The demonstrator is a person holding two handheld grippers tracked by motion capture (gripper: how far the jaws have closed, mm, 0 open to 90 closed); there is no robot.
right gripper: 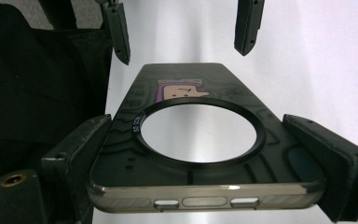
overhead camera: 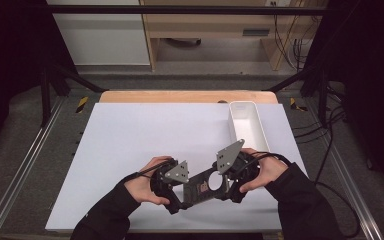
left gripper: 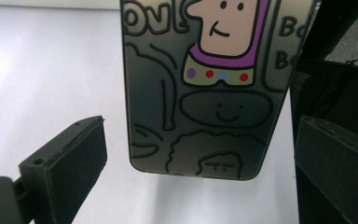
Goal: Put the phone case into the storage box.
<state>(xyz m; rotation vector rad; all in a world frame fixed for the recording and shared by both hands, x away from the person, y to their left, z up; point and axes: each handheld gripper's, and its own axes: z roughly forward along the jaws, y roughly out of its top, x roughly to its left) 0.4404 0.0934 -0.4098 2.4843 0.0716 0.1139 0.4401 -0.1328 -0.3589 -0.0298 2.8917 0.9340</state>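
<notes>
- the phone case (right gripper: 205, 154), dark and see-through with cartoon doodles and a big round camera hole, is held above the white table (overhead camera: 130, 145), between the two grippers.
- the right gripper (right gripper: 205, 163) is clamped on the case's end, one jaw on each long edge.
- the left gripper (left gripper: 200, 154) stands wide, jaws either side of the case's other end (left gripper: 200, 93), not touching it.
- a white rectangular tray (overhead camera: 248, 125) sits at the table's far right, well apart from the hands.
</notes>
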